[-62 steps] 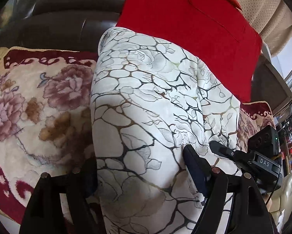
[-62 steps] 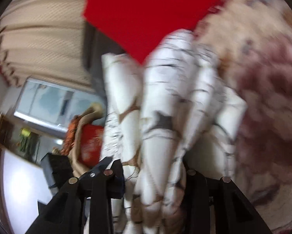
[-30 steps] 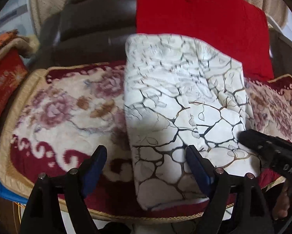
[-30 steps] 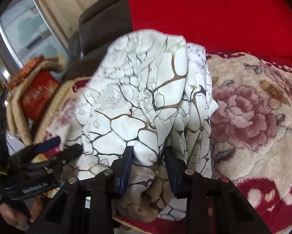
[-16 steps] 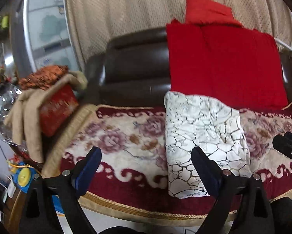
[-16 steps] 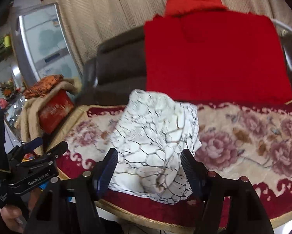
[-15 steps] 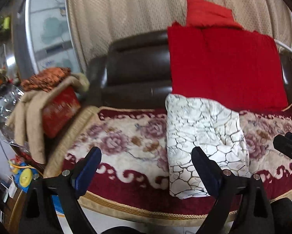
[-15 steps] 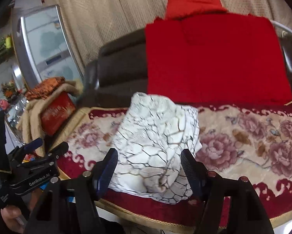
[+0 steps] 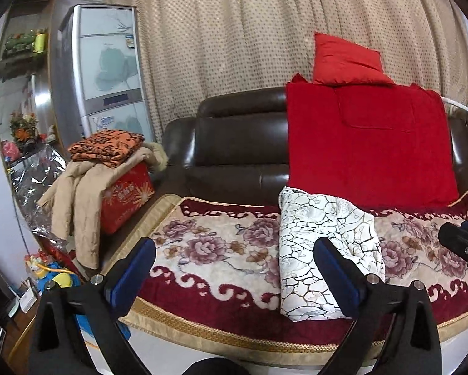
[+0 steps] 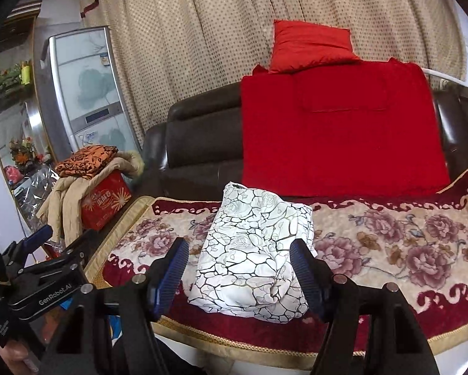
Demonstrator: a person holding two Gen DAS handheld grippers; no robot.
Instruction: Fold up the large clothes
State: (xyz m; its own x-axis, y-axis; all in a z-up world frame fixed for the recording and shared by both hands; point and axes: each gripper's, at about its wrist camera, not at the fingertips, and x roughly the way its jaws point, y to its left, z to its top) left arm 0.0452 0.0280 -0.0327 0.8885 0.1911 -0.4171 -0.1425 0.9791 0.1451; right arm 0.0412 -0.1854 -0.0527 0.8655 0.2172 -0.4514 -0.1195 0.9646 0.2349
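The garment point(image 9: 324, 253), white with a dark crackle and rose print, is seen folded into a compact bundle on the floral cover point(image 9: 221, 250) of the sofa point(image 9: 240, 143). It is laid lengthwise from the cover's front border back to the foot of the sofa's backrest, just below the lower left corner of the red cloth point(image 9: 368, 143) that is draped over that backrest. A red cushion point(image 9: 346, 59) is perched on top of the backrest above the cloth.

The left gripper point(image 9: 234, 268) is held off the garment, its fingers point(image 9: 130, 275) spread wide with nothing between them. In the left wrist view the garment is placed toward the right finger, whose blue pad overlaps the bundle's right edge in the picture; no contact can be made out.

The right gripper point(image 10: 238, 272) is likewise spread wide and empty. In the right wrist view the garment point(image 10: 255, 256) is framed between its two fingers point(image 10: 171, 275), beyond the tips and apart from them. The bundle's near end is seen rumpled and thicker there, close to the cover's point(image 10: 390, 237) gold-trimmed front edge.

To the left of the sofa point(image 10: 199, 143), a red box point(image 10: 105, 200) is draped with a beige coat point(image 10: 74, 200) and topped by a folded orange cloth point(image 10: 84, 156). A fridge point(image 10: 81, 87) is stood behind the box, against the beige curtain point(image 10: 202, 31).
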